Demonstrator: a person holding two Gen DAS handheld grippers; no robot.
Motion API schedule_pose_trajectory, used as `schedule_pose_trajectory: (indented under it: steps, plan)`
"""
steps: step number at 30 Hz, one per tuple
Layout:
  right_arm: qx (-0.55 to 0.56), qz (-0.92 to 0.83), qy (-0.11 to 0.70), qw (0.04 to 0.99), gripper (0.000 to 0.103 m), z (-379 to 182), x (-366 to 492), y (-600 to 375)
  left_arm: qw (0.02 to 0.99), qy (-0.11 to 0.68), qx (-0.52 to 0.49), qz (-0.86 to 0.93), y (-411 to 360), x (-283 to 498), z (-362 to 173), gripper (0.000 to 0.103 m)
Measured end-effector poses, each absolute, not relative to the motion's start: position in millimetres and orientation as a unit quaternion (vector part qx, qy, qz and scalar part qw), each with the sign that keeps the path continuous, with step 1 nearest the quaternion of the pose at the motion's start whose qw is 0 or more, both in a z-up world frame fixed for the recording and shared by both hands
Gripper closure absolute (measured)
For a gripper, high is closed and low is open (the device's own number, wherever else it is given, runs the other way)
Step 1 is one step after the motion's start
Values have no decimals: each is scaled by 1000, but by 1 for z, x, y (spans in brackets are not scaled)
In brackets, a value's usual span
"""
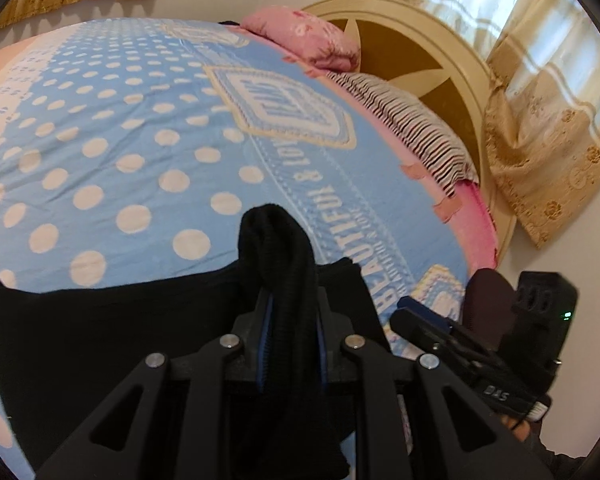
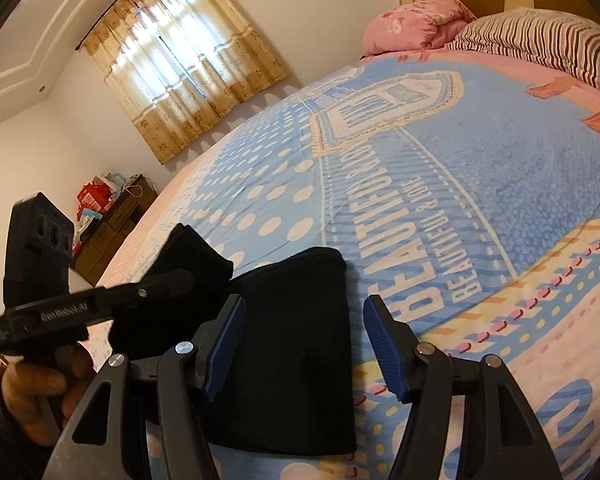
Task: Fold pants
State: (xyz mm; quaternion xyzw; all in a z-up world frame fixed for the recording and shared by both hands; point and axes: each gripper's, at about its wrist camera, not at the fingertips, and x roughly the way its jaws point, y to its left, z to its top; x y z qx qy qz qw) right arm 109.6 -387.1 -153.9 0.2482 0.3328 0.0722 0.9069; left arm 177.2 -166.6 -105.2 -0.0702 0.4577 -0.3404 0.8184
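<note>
Left gripper [image 1: 286, 320] pinches a bunched fold of the black pants [image 1: 100, 320], the cloth rising in a hump between its narrow jaws. Right gripper [image 2: 304, 344] hangs with its jaws standing wide and nothing between them, directly over the folded bundle [image 2: 296, 344], so it looks the nearer one for pressing or regripping. That bundle lies on the near edge of the bedspread [image 2: 480, 208], its long axis running away from the right gripper toward the pillows [image 2: 540, 36]; the lifted part trails off left toward the left gripper [image 2: 172, 280].
</note>
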Motion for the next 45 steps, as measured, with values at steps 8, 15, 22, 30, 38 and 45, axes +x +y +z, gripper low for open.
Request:
schedule_pose_trajectory:
  steps: [8,15,22,30,38,45]
  plan:
    - [278,59,327,901,40,-160,110,-404,820,440,-53,-362,-178,164,-94,72]
    - [284,58,311,905,40,-145,104,-406,852,394,-40,-342,-144,154,-79,50]
    - [222,105,373,895,40,-139,115,-354,885,389,-33,-253,-86,158,-101,42]
    - [203,116,413,880,82,-151,117,-332,887,401,-70,-219,-49,161,-124,42]
    - [210,76,399,889,84,-141,107,-354,890,398,-76,-208,-39,164,-132,34]
    - [232,66,412,879,84,-164,108,-366,884,417,-73,-200,-37,168,-154,26]
